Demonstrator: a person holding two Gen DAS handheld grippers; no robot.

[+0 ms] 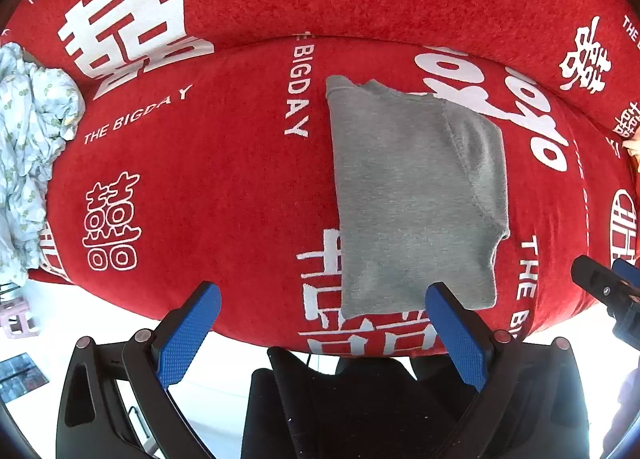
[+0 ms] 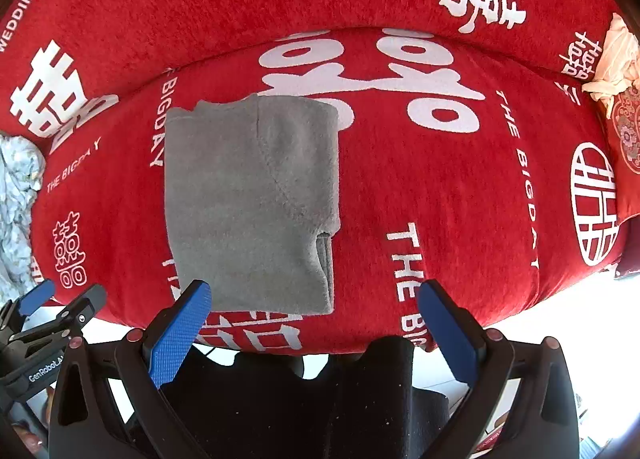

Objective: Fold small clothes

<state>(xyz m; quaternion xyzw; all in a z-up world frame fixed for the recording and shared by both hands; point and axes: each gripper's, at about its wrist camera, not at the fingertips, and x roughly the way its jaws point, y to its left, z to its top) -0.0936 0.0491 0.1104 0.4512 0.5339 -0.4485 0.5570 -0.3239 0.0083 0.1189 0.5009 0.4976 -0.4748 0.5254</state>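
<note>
Both-handed and empty: the left gripper (image 1: 322, 297) and right gripper (image 2: 314, 295) hover with jaws spread wide, released, grasping nothing.

Just past the blue textured pads (image 1: 460, 335), the folded grey fleece garment (image 2: 250, 199) lies flat on the red plush sofa cover printed with white characters and "THE BIGDAY" lettering (image 2: 440, 199), near the seat's front edge, one ribbed cuff showing at its right side. The left gripper's right pad overlaps the garment's near hem in its own view; contact cannot be told. Farther out, a crumpled pale-blue patterned cloth (image 1: 28, 147) sits at the seat's left end, and a cream cloth bundle (image 2: 614, 59) at the right end.
</note>
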